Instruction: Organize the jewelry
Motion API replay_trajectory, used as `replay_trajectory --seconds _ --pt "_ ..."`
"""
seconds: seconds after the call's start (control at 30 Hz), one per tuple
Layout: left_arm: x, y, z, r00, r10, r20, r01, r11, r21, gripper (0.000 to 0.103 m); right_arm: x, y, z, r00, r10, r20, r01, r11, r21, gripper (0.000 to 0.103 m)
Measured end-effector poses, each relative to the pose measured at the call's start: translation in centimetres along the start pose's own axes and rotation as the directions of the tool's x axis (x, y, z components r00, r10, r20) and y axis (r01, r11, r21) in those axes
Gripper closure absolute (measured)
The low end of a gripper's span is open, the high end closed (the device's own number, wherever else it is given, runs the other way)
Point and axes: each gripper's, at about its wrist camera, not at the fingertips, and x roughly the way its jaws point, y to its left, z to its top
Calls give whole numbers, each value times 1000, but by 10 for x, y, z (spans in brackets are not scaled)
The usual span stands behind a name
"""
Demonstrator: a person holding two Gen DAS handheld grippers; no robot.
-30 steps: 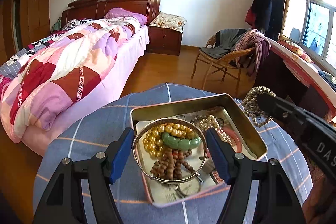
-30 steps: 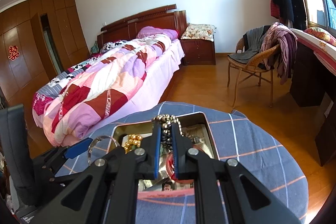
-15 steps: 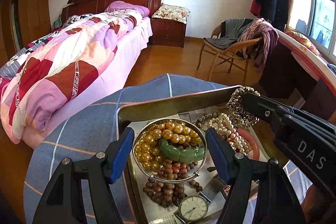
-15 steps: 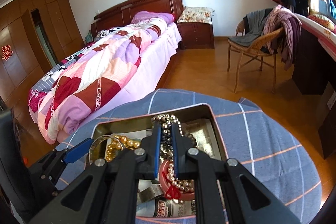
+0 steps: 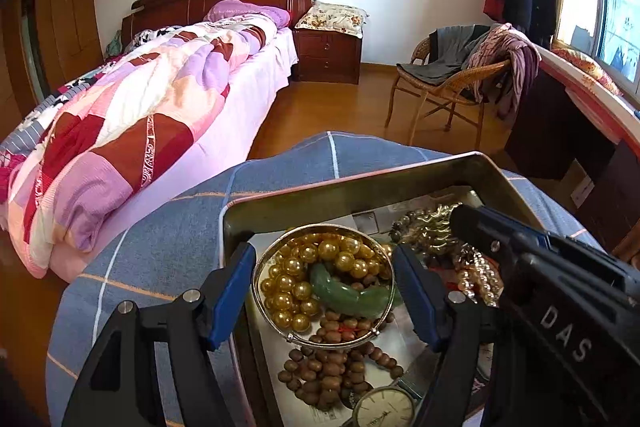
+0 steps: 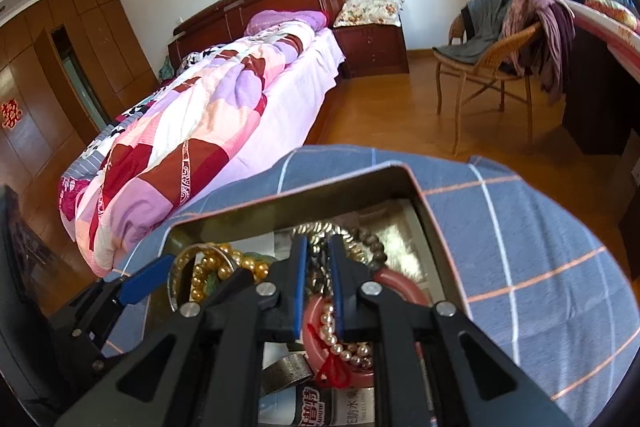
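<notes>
Left tongs hold a thin metal bangle across its width, the blue pads touching its two sides, poised over the left half of the metal tin. Compared with a second ago, both tools have dropped from above the rim to inside the tin, so the bangle now hangs just over the gold bead strand, the green jade bangle and the brown wooden beads; a wristwatch lies at the tin's near edge. Right tongs are closed on a gold-and-grey beaded bracelet, which has come down with them to the tin's right half, beside the red bangle and a pearl strand with a red tassel. Whether the bracelet already rests on the tin floor cannot be told. The tin sits on the blue checked cloth of the round surface, toward its far edge. Judged from this descent, both pieces are at the point of deposit; release is not yet made, so the placing step appears nearly complete.
</notes>
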Motion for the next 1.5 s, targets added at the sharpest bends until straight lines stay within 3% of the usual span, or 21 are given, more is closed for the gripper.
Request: replay_trajectory --seconds 0.03,0.07,0.17,0.33,0.43,0.57,0.7,0.9,1.07,1.3,1.5 --pt "1 -1 -1 1000 7 -1 -7 1000 11 32 1 -3 -1 1000 11 -2 -11 1000 12 75" --pt "2 -4 -1 1000 22 -2 -22 999 35 31 0 -5 -2 1000 25 -1 -25 999 26 57" --pt "4 -9 -2 999 39 -19 -37 997 71 26 -12 -8 -2 998 47 42 -49 998 46 39" --pt "-3 -6 -2 998 -10 -59 10 1000 6 20 -47 -8 -5 991 -19 133 13 999 45 34" --pt "-13 -4 -5 996 -31 -83 29 999 -23 19 -59 -10 -12 988 -50 149 40 997 67 25" --pt "-38 -10 -13 998 6 -61 -5 1000 22 17 -77 -12 -25 984 -78 158 62 993 101 14" --pt "-64 -9 -25 998 55 -19 -54 998 33 15 -91 -11 -35 985 -83 154 67 992 107 14" --pt "-91 -3 -52 987 160 -25 -159 985 65 15 -120 -5 -56 982 -98 160 80 990 118 7" --pt "-122 7 -72 986 164 6 -164 986 10 15 -141 6 -73 974 -135 182 121 989 83 1" --pt "-159 12 -95 982 183 46 -182 983 -20 15 -167 9 -93 968 -149 203 137 988 71 1" --pt "-189 11 -106 982 165 94 -163 986 -28 15 -195 24 -101 949 -171 266 170 985 29 1"
